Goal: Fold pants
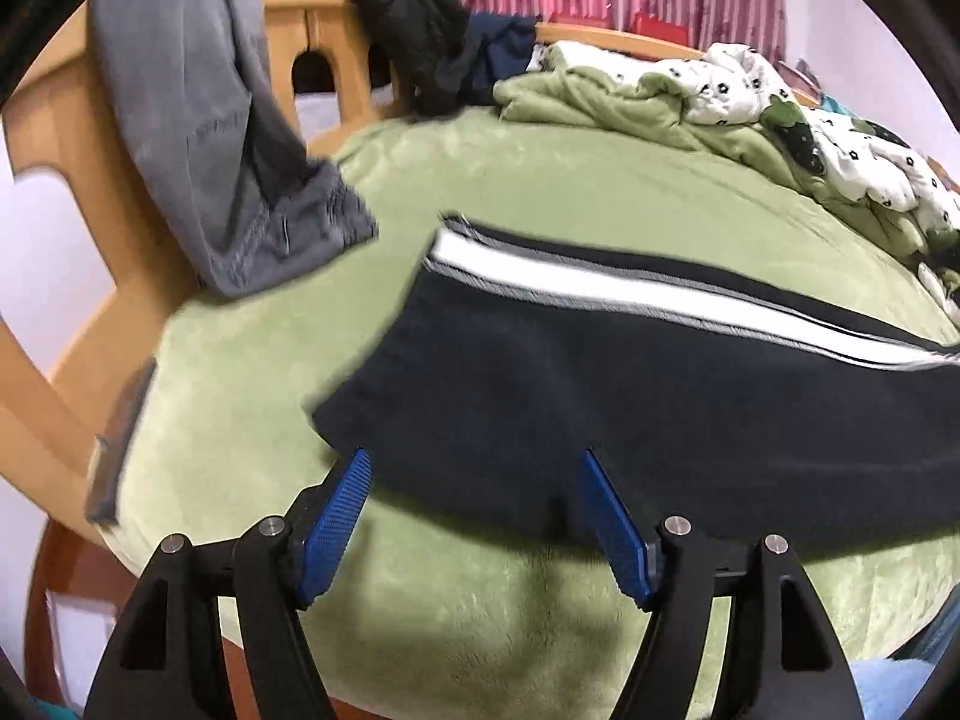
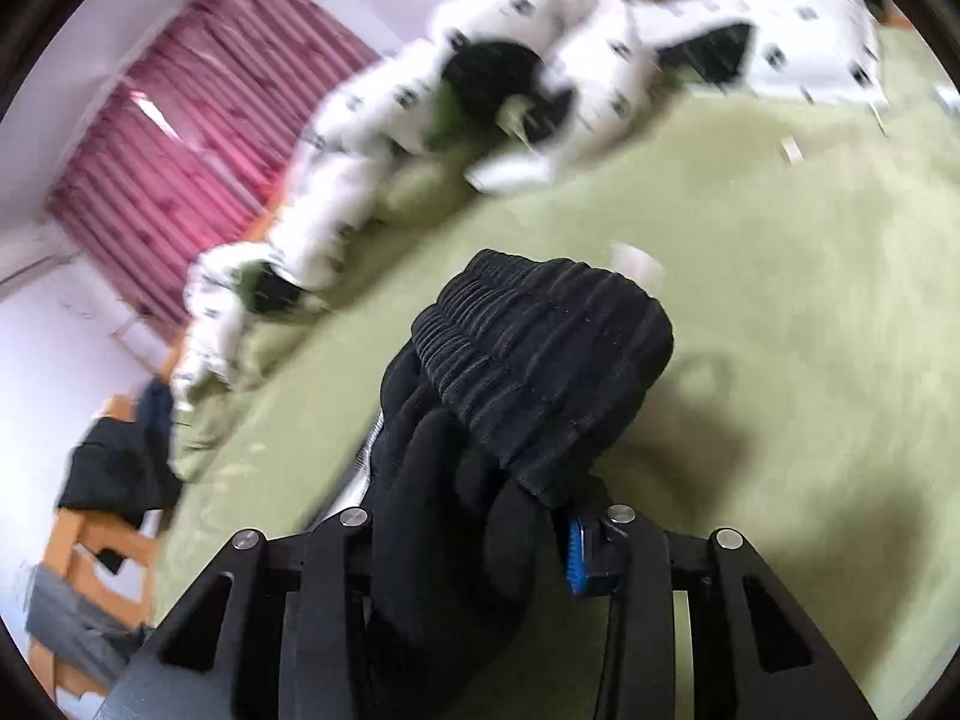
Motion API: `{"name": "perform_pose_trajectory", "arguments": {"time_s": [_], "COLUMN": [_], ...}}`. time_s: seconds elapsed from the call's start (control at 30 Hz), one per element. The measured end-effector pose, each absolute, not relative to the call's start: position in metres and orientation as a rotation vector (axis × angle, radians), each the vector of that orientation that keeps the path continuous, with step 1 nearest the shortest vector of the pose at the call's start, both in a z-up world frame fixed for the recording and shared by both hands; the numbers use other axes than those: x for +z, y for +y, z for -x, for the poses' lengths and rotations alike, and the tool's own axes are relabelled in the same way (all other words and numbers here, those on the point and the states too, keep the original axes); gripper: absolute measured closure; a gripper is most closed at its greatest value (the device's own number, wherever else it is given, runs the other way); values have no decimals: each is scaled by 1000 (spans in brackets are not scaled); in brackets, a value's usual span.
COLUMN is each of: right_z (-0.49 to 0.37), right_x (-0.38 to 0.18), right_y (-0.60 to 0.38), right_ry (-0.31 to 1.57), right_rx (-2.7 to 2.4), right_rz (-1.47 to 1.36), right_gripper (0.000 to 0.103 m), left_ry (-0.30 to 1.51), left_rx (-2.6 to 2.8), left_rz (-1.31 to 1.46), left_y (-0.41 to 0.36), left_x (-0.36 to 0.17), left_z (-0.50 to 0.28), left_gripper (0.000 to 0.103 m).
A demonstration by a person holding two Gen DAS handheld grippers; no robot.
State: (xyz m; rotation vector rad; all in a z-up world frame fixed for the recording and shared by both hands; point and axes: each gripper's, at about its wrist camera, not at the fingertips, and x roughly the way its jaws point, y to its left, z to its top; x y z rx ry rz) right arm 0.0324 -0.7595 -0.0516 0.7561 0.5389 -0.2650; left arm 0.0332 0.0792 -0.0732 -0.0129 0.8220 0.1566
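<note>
Black pants (image 1: 600, 372) with a white and grey side stripe lie stretched across the green bed cover (image 1: 300, 330), leg end toward the left. My left gripper (image 1: 474, 462) is open, its blue pads either side of the near edge of the leg, just above the cover. My right gripper (image 2: 510, 516) is shut on the bunched black fabric below the ribbed elastic waistband (image 2: 540, 354), which stands up over the fingers and hides the left pad. The view is blurred by motion.
Grey trousers (image 1: 204, 138) hang over the wooden bed frame (image 1: 54, 192) at left. Dark clothes (image 1: 432, 42) lie on the frame's rail. A crumpled white and green quilt (image 1: 780, 120) lies along the bed's far side, also in the right wrist view (image 2: 420, 120). Pink curtains (image 2: 198, 138) hang behind.
</note>
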Motion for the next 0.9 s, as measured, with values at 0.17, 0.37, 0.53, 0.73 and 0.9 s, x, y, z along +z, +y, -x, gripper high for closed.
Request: {"name": "perform_pose_trajectory", "arguments": {"time_s": [0.17, 0.37, 0.53, 0.73, 0.9], "right_z": [-43, -8, 11, -18, -67], "right_x": [-70, -91, -69, -30, -26], "right_y": [-775, -767, -737, -678, -622], "right_ry": [671, 780, 791, 730, 749], "right_rx": [-372, -467, -533, -498, -423], "right_rz": [-602, -516, -369, -253, -191], "right_gripper": [52, 42, 42, 42, 42], "left_ry": [771, 781, 819, 826, 947], "left_rx": [94, -17, 3, 16, -5], "left_rz": [35, 122, 112, 78, 95], "left_y": [77, 78, 80, 102, 110], "left_x": [-55, -57, -66, -82, -122], "left_z": [-37, -70, -126, -191, -237], "left_gripper": [33, 33, 33, 43, 50]}}
